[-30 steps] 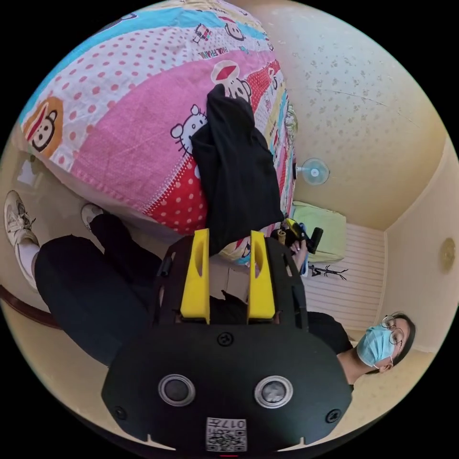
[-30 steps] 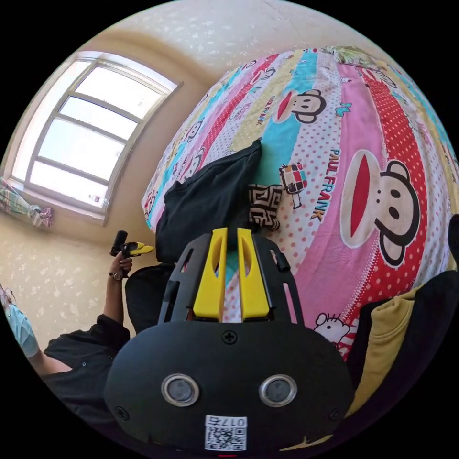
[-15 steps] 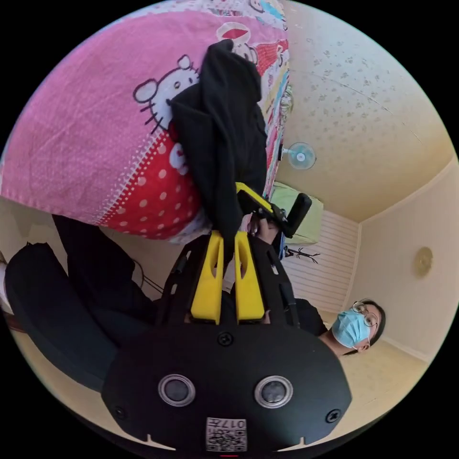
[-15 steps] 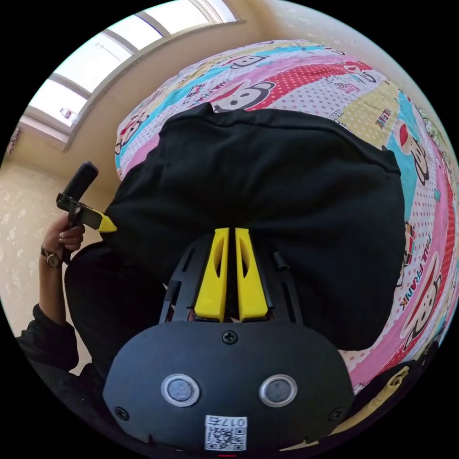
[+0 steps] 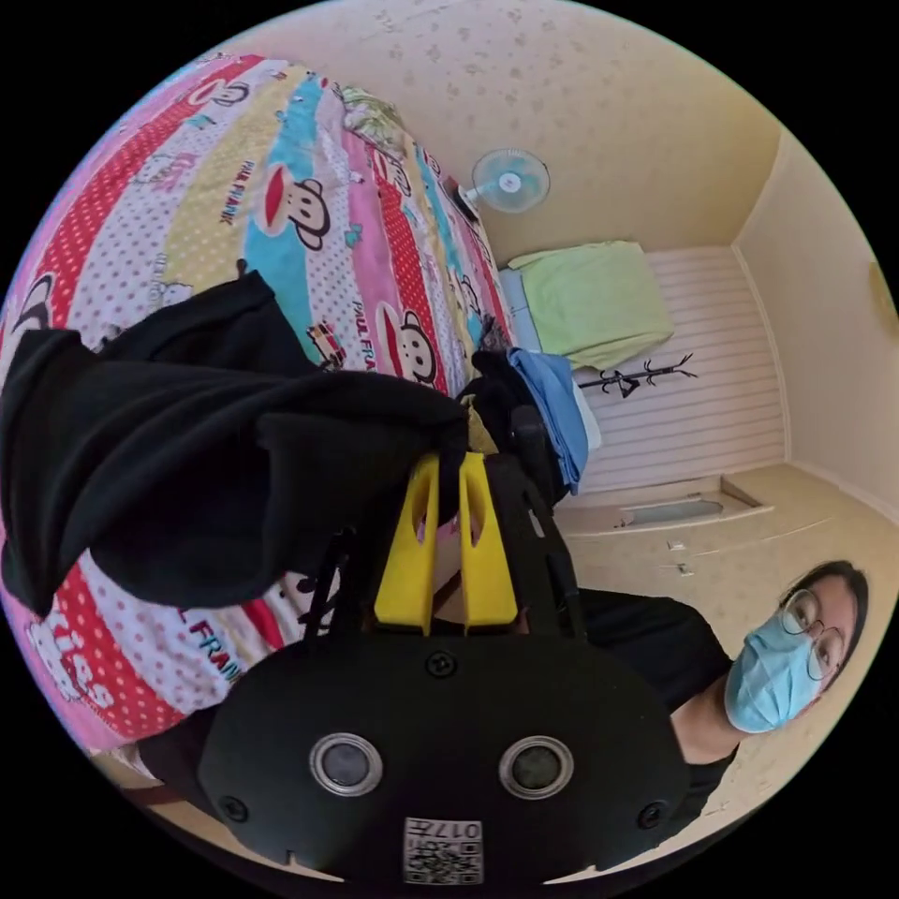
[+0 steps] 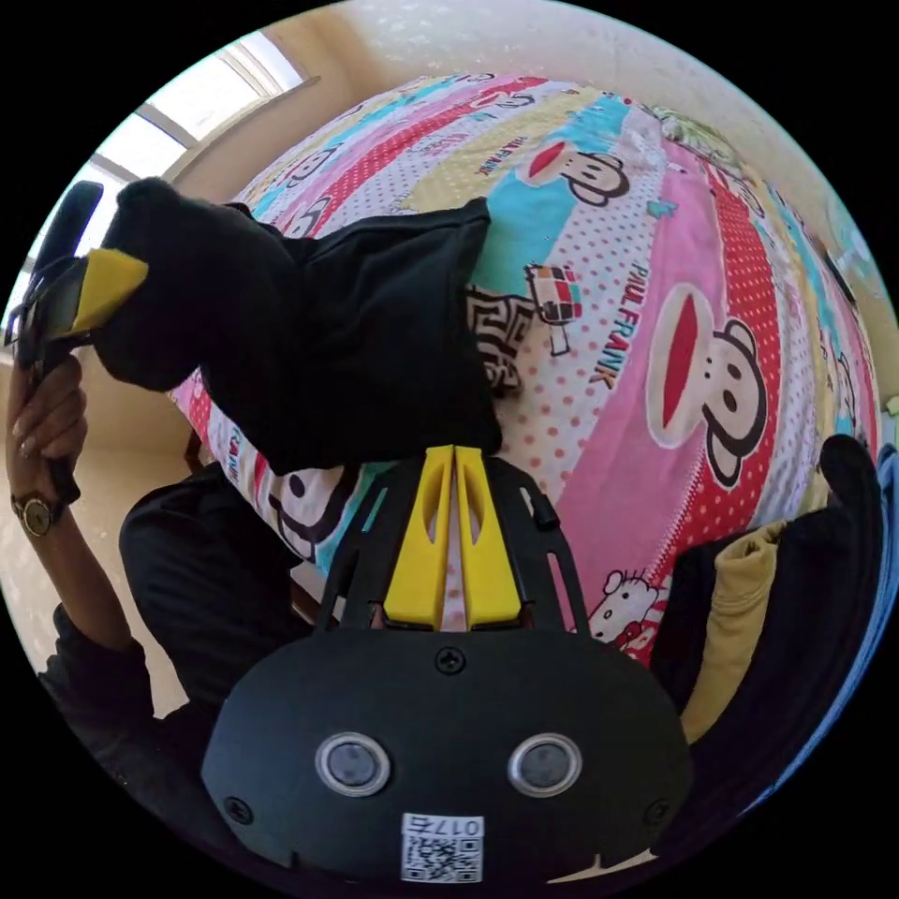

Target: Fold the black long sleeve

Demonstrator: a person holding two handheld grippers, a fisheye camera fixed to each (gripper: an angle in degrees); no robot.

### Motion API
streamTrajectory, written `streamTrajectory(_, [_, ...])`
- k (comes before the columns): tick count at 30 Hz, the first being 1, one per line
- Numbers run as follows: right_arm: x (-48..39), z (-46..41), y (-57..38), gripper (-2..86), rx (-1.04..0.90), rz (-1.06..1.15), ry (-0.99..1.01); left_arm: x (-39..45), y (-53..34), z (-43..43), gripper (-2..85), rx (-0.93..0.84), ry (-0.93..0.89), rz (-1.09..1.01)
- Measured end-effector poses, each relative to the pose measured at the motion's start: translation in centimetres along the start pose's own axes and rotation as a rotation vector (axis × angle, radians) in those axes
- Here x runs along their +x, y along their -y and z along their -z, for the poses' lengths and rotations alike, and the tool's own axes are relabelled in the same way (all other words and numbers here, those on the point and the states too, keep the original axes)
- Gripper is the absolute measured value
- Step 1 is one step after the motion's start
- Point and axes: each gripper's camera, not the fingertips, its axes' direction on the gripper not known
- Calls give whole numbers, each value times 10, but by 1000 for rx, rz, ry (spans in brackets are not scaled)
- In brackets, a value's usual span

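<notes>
While both tools, left (image 5: 447, 461) and right (image 6: 454, 454), pinch the black long sleeve (image 6: 365, 337) above the bed (image 6: 655, 281), we judge folding barely begun.

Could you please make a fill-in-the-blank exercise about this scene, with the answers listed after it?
1. Both grippers are shut on the ____ long sleeve.
2. The garment is held over a bed whose sheet is printed with cartoon ____.
3. In the left gripper view, a ____ is mounted on the wall beyond the bed.
4. In the right gripper view, the left gripper is held by a hand whose wrist wears a ____.

Missing words: black; monkeys; fan; watch
</notes>
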Motion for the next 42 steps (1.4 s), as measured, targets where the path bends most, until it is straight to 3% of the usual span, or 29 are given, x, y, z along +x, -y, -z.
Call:
streamTrajectory(2, [38, -9, -6, 6, -87, -54, 63, -22, 2, -30, 60, 25, -109, 19])
streamTrajectory(5, [68, -3, -12, 7, -65, -80, 212, -59, -25, -33, 49, 225, -316, -21])
streamTrajectory(7, [76, -2, -10, 7, -72, -79, 222, -81, -61, -7, 15, 431, -197, 4])
streamTrajectory(10, [88, -2, -2, 7, -109, -92, 215, -106, -95, 14, 17, 558, 52, 123])
streamTrajectory(12, [96, 3, 2, 6, -124, -86, 209, -129, -102, 11, 66, 549, 102, 251])
streamTrajectory(14, [108, 10, 3, 6, -136, -80, 225, -151, -98, -1, 117, 513, 28, 308])
streamTrajectory(15, [111, 12, 3, 6, -136, -80, 230, -161, -96, -9, 112, 511, -18, 324])
streamTrajectory(20, [144, 33, -10, 9, -66, -122, 297, -165, -119, -1, 98, 660, 96, 425])
streamTrajectory(25, [171, 52, -27, 20, 43, -165, 368, -173, -101, -11, 138, 516, 122, 380])
streamTrajectory(33, [221, 78, -37, 54, 97, -182, 649, -190, -103, -25, 94, 540, -114, 385])
streamTrajectory(38, [265, 109, -65, 79, 269, -153, 1062, -179, -100, -23, 90, 502, -166, 341])
streamTrajectory(42, [287, 117, -82, 118, 258, -180, 1203, -174, -99, -20, 96, 466, -213, 339])
